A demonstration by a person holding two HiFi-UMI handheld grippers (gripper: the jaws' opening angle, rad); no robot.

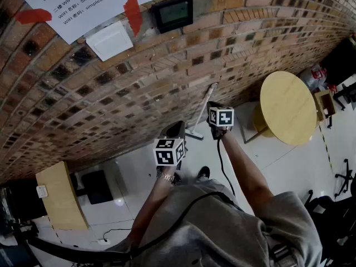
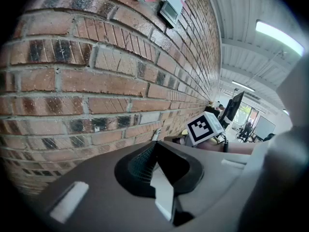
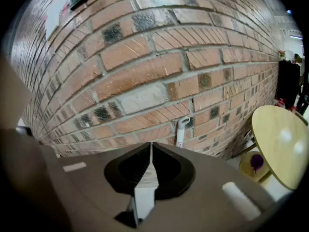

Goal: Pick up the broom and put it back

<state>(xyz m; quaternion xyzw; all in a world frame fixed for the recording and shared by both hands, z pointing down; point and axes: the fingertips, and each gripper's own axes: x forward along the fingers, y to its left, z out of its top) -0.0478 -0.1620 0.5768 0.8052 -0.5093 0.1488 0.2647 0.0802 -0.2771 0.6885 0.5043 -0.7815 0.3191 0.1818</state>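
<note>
The pale floor (image 1: 139, 168) bears a broom (image 1: 203, 105) leaning against the brick wall (image 1: 111, 99), a round yellow table (image 1: 288, 107) near it, and, well apart, a wooden bench (image 1: 58, 196) beside a black box (image 1: 98, 186).

From the head we look steeply down; both tool views closely face the brick wall (image 3: 145, 71), sharing the broom (image 3: 182, 132).

You had a white paper sheet (image 1: 83, 7) taped to the brick wall (image 1: 250, 38) in front of you. Its lines read "WIFI", then "WIFI 名称: SimpleAI2", and below that "WIFI 密码: simpleai666"; the top lines were cut off.
</note>
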